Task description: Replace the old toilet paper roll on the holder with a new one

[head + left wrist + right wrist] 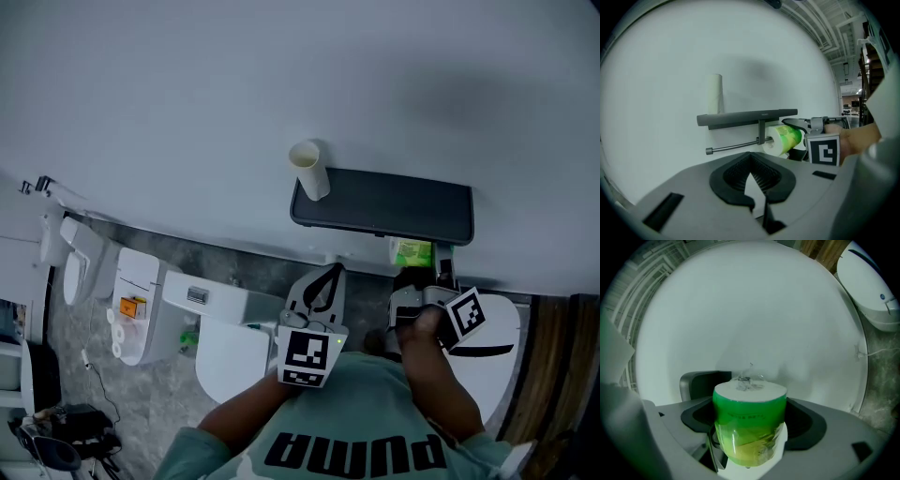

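My right claw (750,427) is clamped on the green-wrapped roll (749,416) under the shelf (384,206); my left claw (751,161) is closed, empty

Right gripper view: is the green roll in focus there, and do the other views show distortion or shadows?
Right gripper view: the green plastic-wrapped toilet paper roll between the jaws is sharp, with glare streaks on its wrap; corners are black. Left gripper view: strong fisheye bending, the dark grey wall shelf is clear. Head view: dim and bluish, with a soft shadow on the white wall.
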A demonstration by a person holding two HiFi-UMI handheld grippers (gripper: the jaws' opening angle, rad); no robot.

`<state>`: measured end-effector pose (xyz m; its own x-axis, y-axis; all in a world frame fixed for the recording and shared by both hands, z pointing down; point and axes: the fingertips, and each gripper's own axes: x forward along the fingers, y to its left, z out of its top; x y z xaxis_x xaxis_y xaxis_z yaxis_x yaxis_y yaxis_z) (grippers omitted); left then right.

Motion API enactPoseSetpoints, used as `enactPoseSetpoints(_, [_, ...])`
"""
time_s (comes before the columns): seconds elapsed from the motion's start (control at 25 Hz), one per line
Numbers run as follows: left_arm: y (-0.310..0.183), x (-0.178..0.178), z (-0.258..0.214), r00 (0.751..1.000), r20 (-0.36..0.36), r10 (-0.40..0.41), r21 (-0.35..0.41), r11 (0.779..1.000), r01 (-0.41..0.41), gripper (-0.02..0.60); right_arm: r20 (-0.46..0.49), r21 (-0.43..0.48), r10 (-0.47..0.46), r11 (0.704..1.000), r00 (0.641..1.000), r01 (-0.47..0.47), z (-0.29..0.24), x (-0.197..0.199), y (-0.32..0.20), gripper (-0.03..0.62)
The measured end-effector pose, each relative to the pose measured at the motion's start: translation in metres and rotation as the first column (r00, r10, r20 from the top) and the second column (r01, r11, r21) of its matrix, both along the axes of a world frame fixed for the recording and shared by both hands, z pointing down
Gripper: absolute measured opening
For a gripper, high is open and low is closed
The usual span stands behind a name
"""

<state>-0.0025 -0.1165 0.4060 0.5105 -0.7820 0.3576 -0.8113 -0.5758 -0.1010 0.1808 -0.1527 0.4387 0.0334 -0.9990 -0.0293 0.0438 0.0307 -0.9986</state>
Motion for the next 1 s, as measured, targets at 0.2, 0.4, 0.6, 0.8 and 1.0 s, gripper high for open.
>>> enactPoseSetpoints(0.2, [-0.007, -0.007, -0.003, 0.999, 0.015, 0.042, -0.002, 0.999, -0.042, 0.005, 0.0, -0.002, 0.036, 0.999, 0.999, -0.036, 0.001, -0.004, -0.002, 0.433])
enactPoseSetpoints(0.4, [-0.01, -0.006, -0.006, 0.996, 0.019, 0.084, -0.002, 0.996, -0.084, 0.005, 0.003, 0.01, 0.057, 0.998, 0.998, -0.057, 0.001, -0.006, -0.002, 0.433])
enactPoseSetpoints(0.6, [-0.012, 0.0, -0.004, 0.992, 0.019, 0.123, -0.009, 0.992, -0.123, 0.005, -0.01, 0.031, 0.057, 0.998, 0.998, -0.057, 0.002, -0.007, -0.002, 0.433])
enactPoseSetpoints(0.8, [-0.01, 0.005, -0.003, 0.988, 0.013, 0.151, -0.016, 0.988, -0.151, 0.005, -0.014, 0.071, 0.036, 0.997, 0.999, -0.035, 0.0, -0.008, -0.002, 0.433])
enactPoseSetpoints(1.0, [-0.008, 0.008, 0.0, 0.986, 0.008, 0.167, -0.025, 0.986, -0.167, 0.005, -0.012, 0.088, 0.017, 0.996, 1.0, -0.016, 0.001, -0.013, 0.003, 0.433])
